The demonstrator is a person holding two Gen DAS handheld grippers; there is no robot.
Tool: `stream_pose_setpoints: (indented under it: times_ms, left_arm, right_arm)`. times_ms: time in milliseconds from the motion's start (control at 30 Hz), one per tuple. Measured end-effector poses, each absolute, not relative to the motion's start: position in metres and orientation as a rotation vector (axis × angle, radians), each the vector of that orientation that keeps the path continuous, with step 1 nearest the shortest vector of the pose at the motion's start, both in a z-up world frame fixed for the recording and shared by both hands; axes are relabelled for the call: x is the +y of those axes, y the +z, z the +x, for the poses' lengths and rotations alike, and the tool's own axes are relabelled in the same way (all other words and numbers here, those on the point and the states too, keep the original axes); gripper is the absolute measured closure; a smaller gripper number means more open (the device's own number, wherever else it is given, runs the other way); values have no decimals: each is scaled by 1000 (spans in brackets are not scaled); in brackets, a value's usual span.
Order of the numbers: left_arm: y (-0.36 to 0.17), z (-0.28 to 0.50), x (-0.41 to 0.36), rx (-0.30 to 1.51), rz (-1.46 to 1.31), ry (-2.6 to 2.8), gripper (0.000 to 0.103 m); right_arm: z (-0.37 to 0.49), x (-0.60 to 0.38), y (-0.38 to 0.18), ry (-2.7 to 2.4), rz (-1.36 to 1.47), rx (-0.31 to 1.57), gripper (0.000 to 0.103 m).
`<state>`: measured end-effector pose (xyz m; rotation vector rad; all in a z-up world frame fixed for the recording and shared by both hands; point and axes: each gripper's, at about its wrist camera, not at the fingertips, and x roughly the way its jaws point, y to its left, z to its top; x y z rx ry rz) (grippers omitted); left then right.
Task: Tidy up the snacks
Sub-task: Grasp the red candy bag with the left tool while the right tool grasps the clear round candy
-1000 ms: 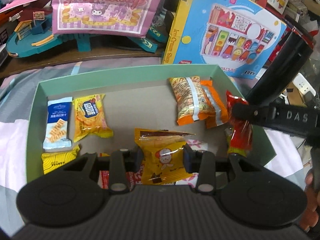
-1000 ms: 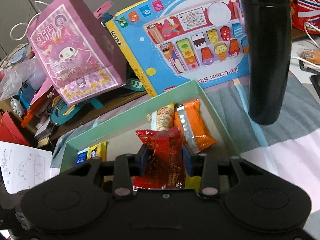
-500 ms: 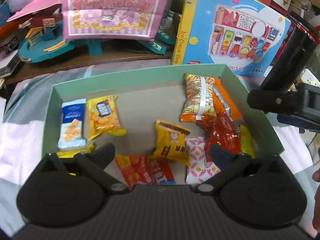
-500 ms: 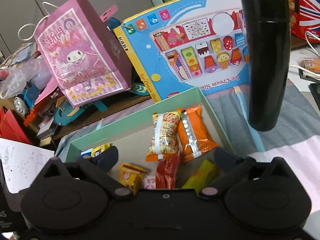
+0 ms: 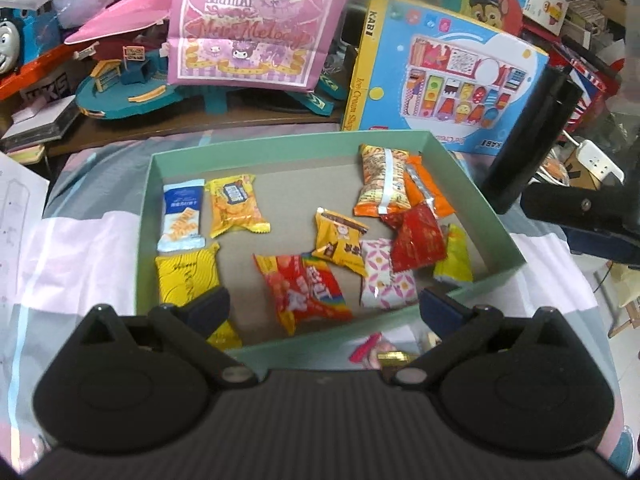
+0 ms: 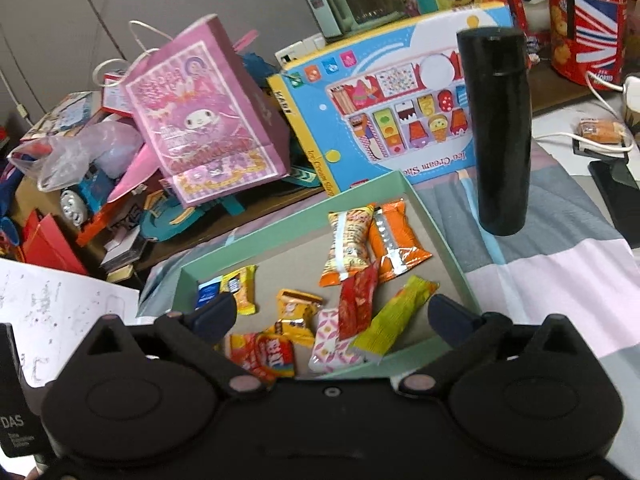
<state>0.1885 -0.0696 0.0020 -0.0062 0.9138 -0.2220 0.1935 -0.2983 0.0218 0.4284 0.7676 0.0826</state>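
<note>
The left tongs [image 5: 324,306] and the right tongs [image 6: 330,316] both stood spread wide with nothing between their dark blue pads, having just been opening; each hung above the near edge of a shallow mint-green cardboard box [image 5: 280,148] with a bare grey-brown floor.

The snacks lay inside that box as flat, crinkled foil and plastic packets. At its left side sat a blue-and-white cracker packet [image 5: 180,216], just beside a glossy yellow-orange one [image 5: 236,208], and a plain yellow pouch [image 5: 186,272] below them. Toward the middle lay a small yellow packet with a brown top band [image 5: 340,240] and a red packet with rainbow stripes [image 5: 304,288]. A pink-and-white patterned packet [image 5: 384,276] lay touching a shiny red packet [image 5: 416,236], which overlapped it. A yellow-green wrapper [image 6: 394,320] lay by the right wall. At the far right corner, an orange packet with a white seam strip [image 5: 382,184] rested partly over a plain orange one [image 5: 428,192].

The box rested on a soft cloth in grey and pale pink bands [image 6: 560,264]. A tall, smooth black cylindrical flask [image 6: 498,128] stood upright on it, near the box's right side.
</note>
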Motion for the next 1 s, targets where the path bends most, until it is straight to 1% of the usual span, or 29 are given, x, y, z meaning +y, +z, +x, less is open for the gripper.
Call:
stream_pose_setpoints:
  times_ms: [233,400,667,733,833,867,900,1000]
  left_arm:
    - [-10,158,-62,946,5,-218,0]
    - [-32,140,-62,1005,11,-219,0]
    - [-75,111,-76,1151,-25,-228,0]
    - [-80,106,-81,1166,-32,-222,6]
    - [-82,106,-87,1177,-56,-225,9]
    - [-82,106,-89,1175,-62,-224,10]
    - [-82,105,-92,1174,-64,-222,11]
    - [-85,107,-101,1181,-63,-220,18]
  right_arm:
    - [164,-291,28,101,419,771,0]
    - [151,-291,15,107,430,809,0]
    - [132,-295,-16,106,461,884,0]
    - [127,-296,-23,100,462,893,0]
    - [119,-299,-30,95,459,902,0]
    - [117,-300,-32,95,462,904,1]
    - [115,-300,-34,94,463,906,5]
    - [111,-302,-41,91,473,921,11]
